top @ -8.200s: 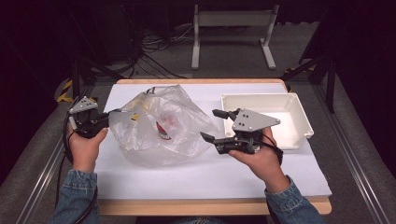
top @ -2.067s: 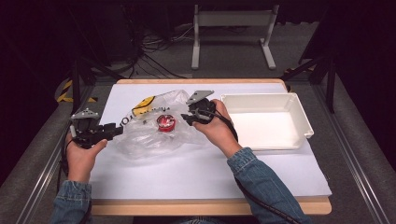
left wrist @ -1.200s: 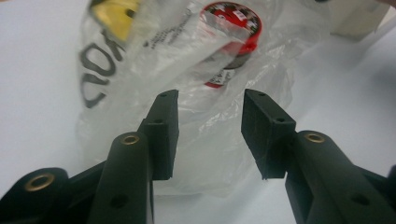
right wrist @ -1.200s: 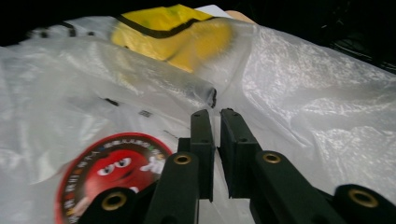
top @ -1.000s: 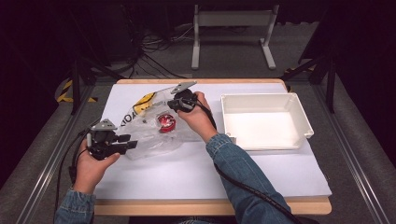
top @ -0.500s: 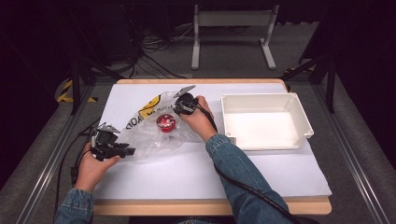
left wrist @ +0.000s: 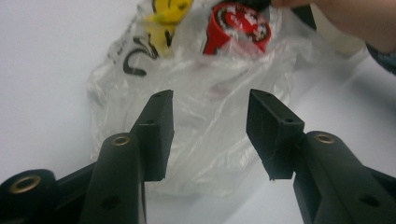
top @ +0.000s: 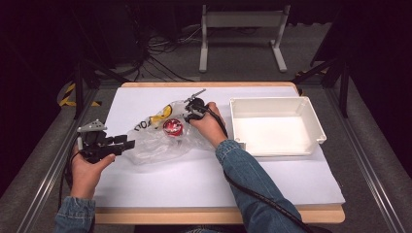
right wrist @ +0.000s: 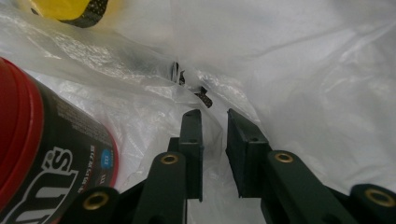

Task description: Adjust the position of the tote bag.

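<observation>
A clear plastic bag [top: 155, 143] lies flattened on the white-covered table. Inside it are a red-lidded black can [top: 172, 127] and a yellow item [top: 160, 116]. My right gripper [top: 187, 115] reaches across to the bag's far right edge, just right of the can [right wrist: 42, 154]. Its jaws [right wrist: 214, 114] stand a narrow gap apart and have just been opening, with a loose fold of bag film [right wrist: 303, 70] between them. My left gripper [top: 116, 144] is at the bag's near left corner. Its jaws [left wrist: 210, 95] have just been opening over the film [left wrist: 210, 140] without pressing it.
An empty white tray [top: 269, 99] stands to the right of the bag, close to the right forearm. The white sheet [top: 194, 179] covers the table to its front edge. A metal stand and cables lie on the floor beyond.
The right hand has sunk onto the bag's far edge and the bag lies flatter. The left gripper has shifted slightly left and its jaws stand wider. Earlier the right gripper was over by the tray.
</observation>
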The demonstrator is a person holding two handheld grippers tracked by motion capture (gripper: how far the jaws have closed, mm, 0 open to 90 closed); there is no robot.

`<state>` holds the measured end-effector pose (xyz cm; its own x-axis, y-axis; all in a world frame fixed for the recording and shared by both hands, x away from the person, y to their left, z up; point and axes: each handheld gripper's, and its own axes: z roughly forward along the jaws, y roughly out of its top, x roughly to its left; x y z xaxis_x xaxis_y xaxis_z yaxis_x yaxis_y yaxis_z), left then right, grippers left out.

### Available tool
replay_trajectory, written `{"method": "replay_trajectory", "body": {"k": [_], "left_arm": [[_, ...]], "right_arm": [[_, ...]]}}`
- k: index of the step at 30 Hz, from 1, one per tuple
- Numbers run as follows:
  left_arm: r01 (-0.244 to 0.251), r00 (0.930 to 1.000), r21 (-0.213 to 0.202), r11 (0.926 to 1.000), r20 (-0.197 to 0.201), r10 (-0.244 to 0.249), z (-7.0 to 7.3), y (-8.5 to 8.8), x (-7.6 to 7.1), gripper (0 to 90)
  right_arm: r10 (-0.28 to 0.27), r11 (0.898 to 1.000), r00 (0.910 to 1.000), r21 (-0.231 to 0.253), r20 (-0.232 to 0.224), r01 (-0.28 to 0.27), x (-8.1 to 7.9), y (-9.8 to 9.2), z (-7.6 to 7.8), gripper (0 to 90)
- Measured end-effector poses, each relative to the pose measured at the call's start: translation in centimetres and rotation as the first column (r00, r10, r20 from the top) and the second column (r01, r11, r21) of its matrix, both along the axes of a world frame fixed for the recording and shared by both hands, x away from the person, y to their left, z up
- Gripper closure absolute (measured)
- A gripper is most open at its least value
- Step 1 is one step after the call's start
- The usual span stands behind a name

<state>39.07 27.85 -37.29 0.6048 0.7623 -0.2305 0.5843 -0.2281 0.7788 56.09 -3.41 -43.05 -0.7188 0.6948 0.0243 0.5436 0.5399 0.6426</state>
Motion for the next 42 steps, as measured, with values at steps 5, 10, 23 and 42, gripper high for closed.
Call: {"method": "replay_trajectory", "body": {"k": [5,10,23,42], "left_arm": [[0.004,1.0000,0.033,0.9994,0.003,-0.004,-0.4,-2.1,0.8,50.8],[0.028,0.9993,0.065,0.9975,-0.028,-0.026,-1.3,-3.4,1.5,50.9],[0.049,0.9988,0.070,0.9963,-0.009,-0.048,-0.9,-4.0,1.7,51.9],[0.141,0.9789,0.161,0.9768,-0.171,-0.113,-3.5,-5.5,2.9,54.0]], "right_arm": [[0.003,1.000,0.9999,0.013,0.012,-0.003,-0.5,0.0,0.5,67.5],[0.011,0.997,0.9938,0.077,0.110,-0.019,-1.9,-0.5,2.7,54.5],[0.097,0.969,0.9623,0.198,0.254,-0.150,-7.4,-2.4,8.0,55.5],[0.037,0.947,0.9950,0.316,0.092,-0.065,-10.3,-2.0,3.2,35.2]]}}
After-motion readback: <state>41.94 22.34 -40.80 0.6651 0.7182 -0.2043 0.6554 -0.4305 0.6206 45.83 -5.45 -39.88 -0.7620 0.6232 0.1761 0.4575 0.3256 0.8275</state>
